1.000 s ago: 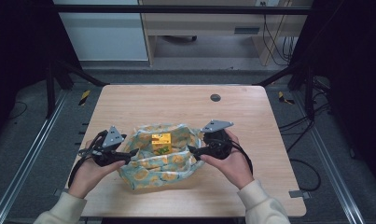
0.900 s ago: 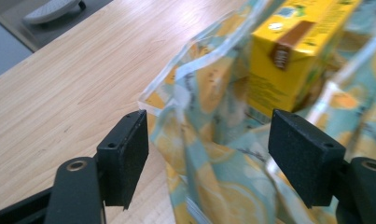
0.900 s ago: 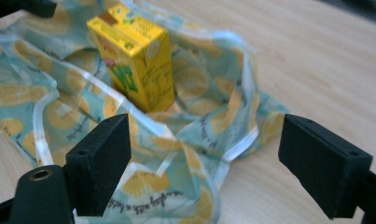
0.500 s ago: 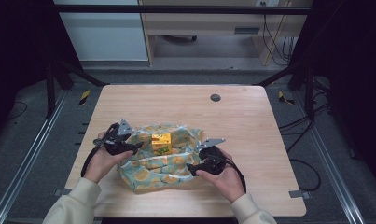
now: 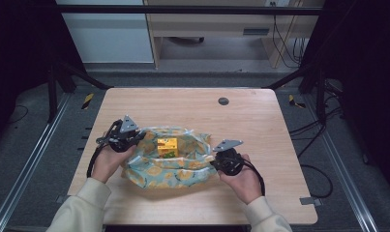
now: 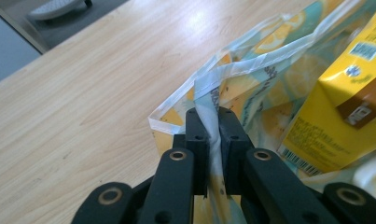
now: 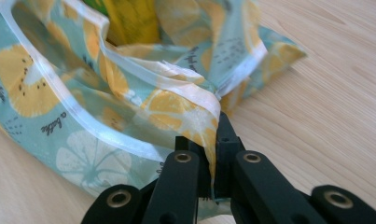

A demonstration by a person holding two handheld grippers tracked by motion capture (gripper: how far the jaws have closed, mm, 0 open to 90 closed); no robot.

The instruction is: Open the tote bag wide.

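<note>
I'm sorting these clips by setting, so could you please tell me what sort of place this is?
Probably a lab or workshop set up for recording. A bare wooden table stands inside a black frame, cables trail over the grey floor, and a person at the table works a patterned bag with hand-held grippers.

Teal bag (image 5: 168,164) w/ yellow citrus print and whitish rim lies crumpled on the wood table, mouth open upward. Yellow drink carton (image 5: 166,146) sits inside, approx. upright, near the bag's middle.
</note>
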